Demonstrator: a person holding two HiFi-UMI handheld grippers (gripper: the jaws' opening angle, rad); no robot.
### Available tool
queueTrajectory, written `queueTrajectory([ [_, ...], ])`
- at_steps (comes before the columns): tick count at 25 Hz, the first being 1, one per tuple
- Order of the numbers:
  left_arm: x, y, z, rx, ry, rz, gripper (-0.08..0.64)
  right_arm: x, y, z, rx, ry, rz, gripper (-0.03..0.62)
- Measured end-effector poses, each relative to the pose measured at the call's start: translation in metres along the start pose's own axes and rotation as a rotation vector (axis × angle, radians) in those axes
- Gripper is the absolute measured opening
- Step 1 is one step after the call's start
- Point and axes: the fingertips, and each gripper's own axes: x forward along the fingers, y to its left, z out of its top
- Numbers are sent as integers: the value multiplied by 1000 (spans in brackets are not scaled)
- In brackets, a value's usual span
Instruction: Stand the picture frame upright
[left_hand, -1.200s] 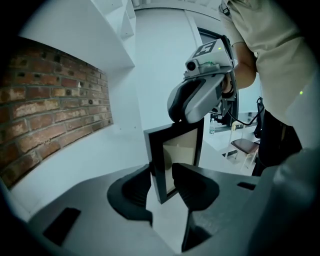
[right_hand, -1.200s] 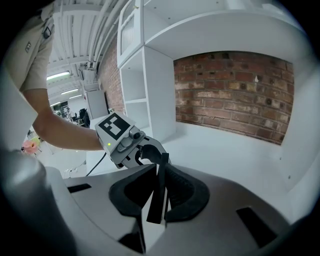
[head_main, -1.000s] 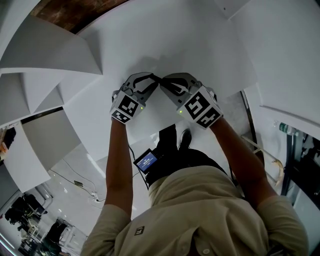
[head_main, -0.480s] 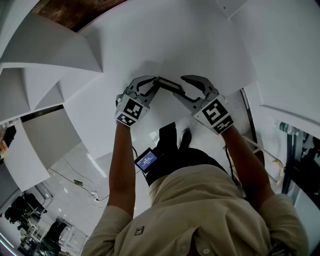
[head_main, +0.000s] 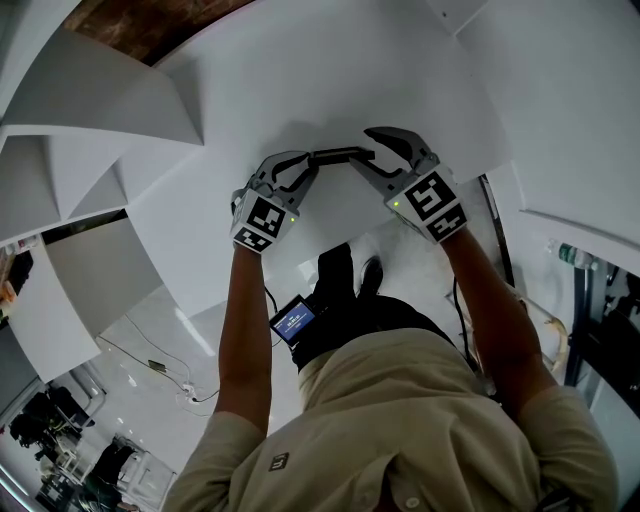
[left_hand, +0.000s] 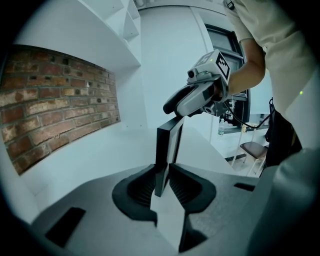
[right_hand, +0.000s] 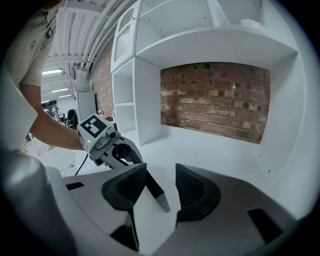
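- Our left gripper's (left_hand: 161, 184) ribbed fingers (left_hand: 142, 187), just closing, pinch the slim dark picture frame (left_hand: 168, 145) upright over the smooth white counter (left_hand: 100, 150).
- Our right gripper (right_hand: 160, 187), just opened wide, flanks the frame's corner without touching.

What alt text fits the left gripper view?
The left claw, jaws just closing, grips a black frame on edge over a white shelf; the right claw, jaws just opened, straddles its top end. A brick wall is at left.

1 pic frame (left_hand: 167, 145), 2 grippers (head_main: 303, 165) (head_main: 362, 150), 1 person (head_main: 400, 420)
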Motion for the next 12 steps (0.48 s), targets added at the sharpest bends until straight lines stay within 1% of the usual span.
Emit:
queueTrajectory([
  [6,5,9,3,-17,-2,18,92,8,-17,5,9,-9,-8,179],
  [12,7,11,4,-18,-4,11,92,12,-21,7,18,-9,6,179],
])
